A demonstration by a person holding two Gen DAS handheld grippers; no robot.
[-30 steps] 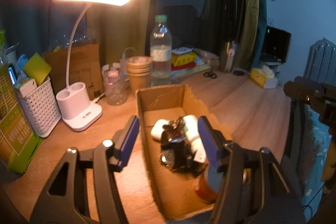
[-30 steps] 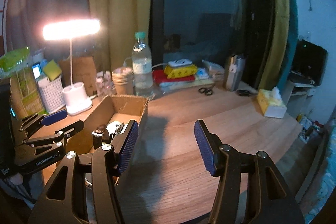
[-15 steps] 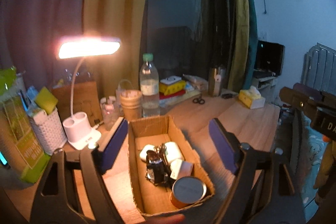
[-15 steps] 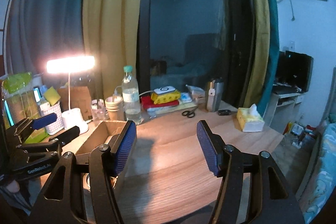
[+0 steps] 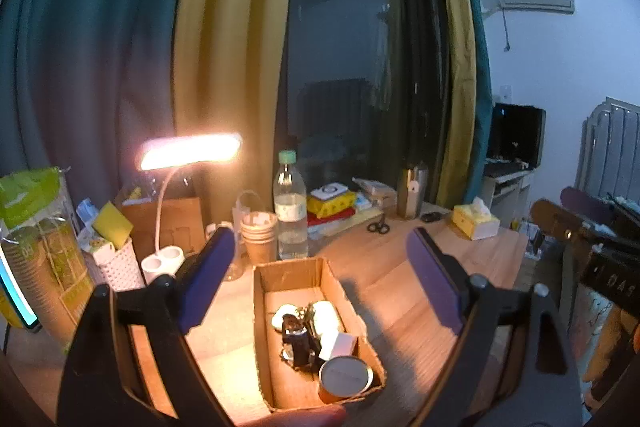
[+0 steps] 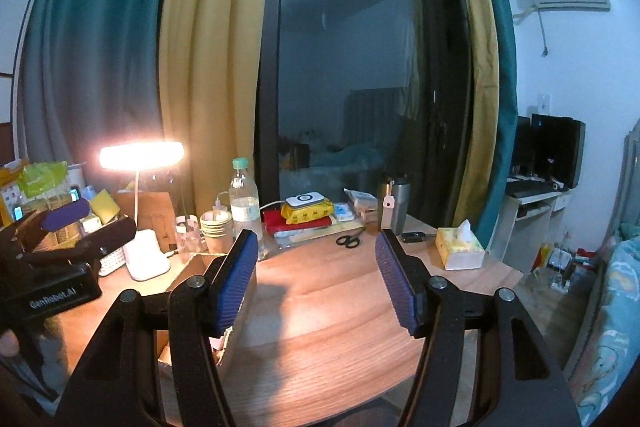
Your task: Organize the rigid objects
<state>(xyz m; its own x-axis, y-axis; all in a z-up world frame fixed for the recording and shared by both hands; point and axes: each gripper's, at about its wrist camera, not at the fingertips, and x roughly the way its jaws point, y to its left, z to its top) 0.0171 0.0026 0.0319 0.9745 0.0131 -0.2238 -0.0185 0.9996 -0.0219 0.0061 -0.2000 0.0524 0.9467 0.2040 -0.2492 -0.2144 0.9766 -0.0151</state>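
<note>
in the left wrist view the left gripper [image 5: 320,267] hangs above the tabletop with its jaws wide, having just been opening, and nothing is between the blue pads. below it the open brown cardboard box [image 5: 296,279] sits on the wooden tabletop [image 5: 440,267] and holds a dark glossy keyring-like bundle [image 5: 298,341], two or three white rounded pieces [image 5: 324,311], a small white cube-shaped box [image 5: 342,345] and an orange can with a silver lid [image 5: 345,379] at its near end. judging by that, the sorting looks largely done, perhaps complete. in the right wrist view the right gripper [image 6: 316,283] is about half open and empty over a bare stretch of wood beside the box's right wall [image 6: 236,331]. whether the black scissors [image 6: 348,239], the dark key fob [image 6: 412,237] or the yellow tissue box [image 6: 460,249] farther back are meant to go in too, i cannot tell.
</note>
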